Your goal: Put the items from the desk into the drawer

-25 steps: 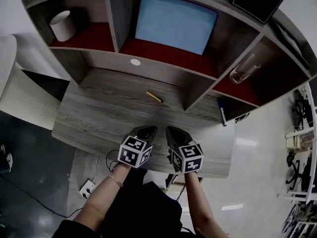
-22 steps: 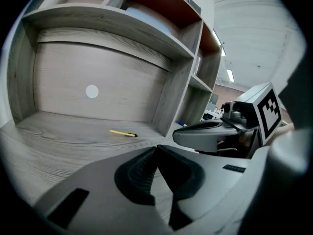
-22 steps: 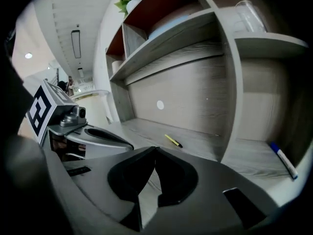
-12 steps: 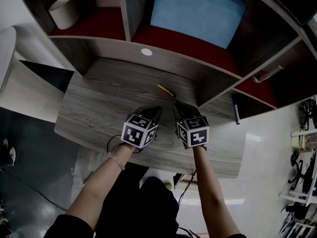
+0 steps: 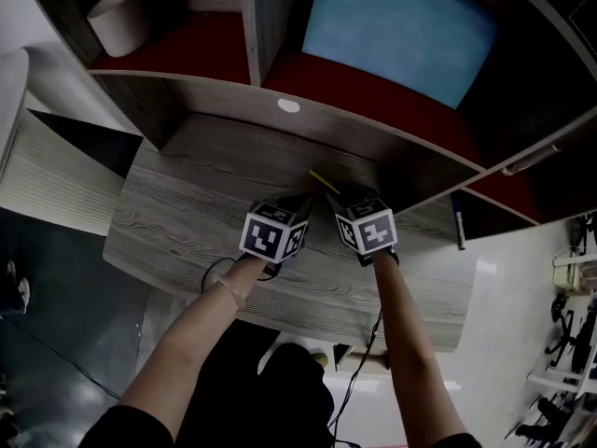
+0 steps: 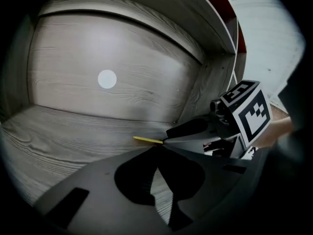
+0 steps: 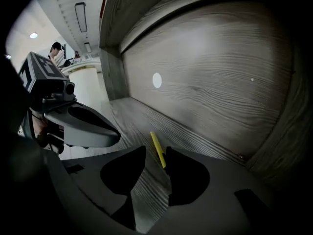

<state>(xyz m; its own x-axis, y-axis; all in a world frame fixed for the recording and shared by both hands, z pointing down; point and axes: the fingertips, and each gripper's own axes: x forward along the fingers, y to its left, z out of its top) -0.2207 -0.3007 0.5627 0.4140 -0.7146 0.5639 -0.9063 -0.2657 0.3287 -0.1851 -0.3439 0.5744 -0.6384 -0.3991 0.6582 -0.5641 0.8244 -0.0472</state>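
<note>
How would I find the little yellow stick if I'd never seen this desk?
Look at the grey wooden desk under the shelves and find the white round dot on its back panel. Below and right of it, near the back wall, lies a thin yellow stick. It is the only yellow thing there.

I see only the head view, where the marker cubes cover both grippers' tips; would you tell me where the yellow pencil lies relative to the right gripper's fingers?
Observer: The right gripper has just been opening, and its fingers stand apart. The yellow pencil lies flat on the desk, its near end between the tips, not clamped.
Operator: Thank you. And the left gripper?
Observer: The left gripper has its fingers together, holding nothing; the pencil lies just beyond their tips.
</note>
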